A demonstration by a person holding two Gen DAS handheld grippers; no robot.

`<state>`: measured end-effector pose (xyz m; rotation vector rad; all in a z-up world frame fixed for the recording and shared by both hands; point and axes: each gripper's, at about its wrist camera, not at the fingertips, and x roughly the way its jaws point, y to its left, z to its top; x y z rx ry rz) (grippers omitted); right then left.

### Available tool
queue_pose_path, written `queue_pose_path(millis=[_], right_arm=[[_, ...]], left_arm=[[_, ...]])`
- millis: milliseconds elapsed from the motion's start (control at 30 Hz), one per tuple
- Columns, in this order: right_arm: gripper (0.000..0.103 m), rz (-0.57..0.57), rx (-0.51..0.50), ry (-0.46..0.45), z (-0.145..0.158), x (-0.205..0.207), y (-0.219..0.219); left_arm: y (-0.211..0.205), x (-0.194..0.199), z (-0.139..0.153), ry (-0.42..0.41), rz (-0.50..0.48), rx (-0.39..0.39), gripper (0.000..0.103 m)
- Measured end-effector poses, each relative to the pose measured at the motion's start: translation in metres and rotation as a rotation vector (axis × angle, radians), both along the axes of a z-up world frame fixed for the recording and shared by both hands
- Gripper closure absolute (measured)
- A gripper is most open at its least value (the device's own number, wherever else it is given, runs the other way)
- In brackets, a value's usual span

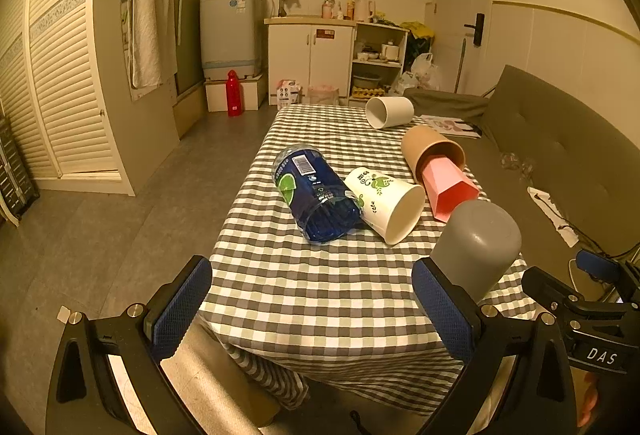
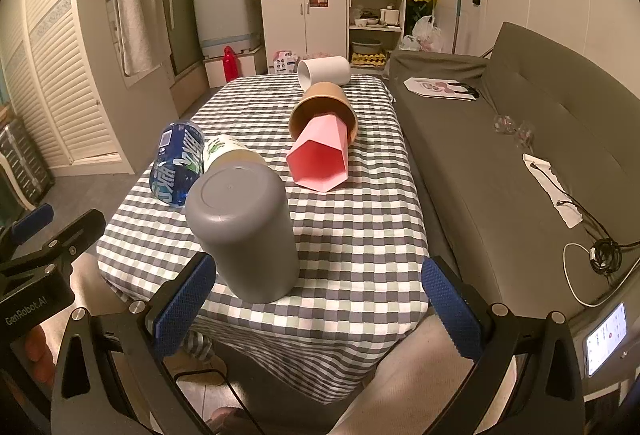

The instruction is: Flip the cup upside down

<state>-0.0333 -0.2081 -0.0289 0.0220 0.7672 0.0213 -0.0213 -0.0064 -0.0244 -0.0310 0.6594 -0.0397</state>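
My left gripper [image 1: 312, 315] hangs with its pads spread wide, empty, over the near edge of the checked worktop [image 2: 360, 235]. Further in lie a blue bottle [image 1: 316, 195] and a leaf-print paper cup [image 1: 384, 203], touching. The grey cup [image 2: 244, 227] stands mouth-down near the front edge. My right gripper [image 2: 320, 303] gapes just behind it, its left pad [image 2: 184, 303] just beside the cup.
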Motion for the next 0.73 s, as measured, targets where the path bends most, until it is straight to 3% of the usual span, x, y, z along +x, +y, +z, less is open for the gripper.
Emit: queue_pose_path(millis=[733], right_arm=[[0.000, 0.000, -0.002, 0.003, -0.0004, 0.0000, 0.0015]], left_arm=[[0.0003, 0.0000, 0.0001, -0.007, -0.004, -0.002, 0.000]])
